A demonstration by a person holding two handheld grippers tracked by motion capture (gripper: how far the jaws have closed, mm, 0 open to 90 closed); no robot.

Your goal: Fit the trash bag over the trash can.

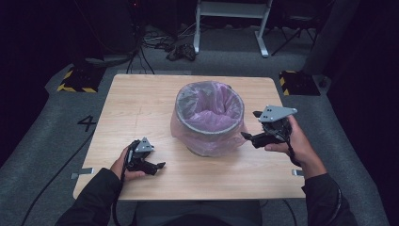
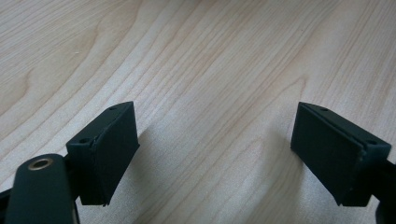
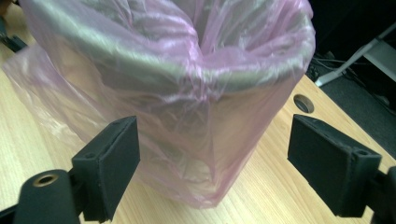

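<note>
While the right gripper gapes empty, the bagged bin stands just beside it.

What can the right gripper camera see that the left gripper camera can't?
The right gripper view looks at a grey bin lined with a pink plastic bag whose edge is folded over the rim and hangs down the outside, plus a round hole in the table and dark floor beyond. The left gripper view looks down at bare wood grain. Both share the light wooden table and a pair of black jaws standing wide apart with nothing pinched between them.
</note>
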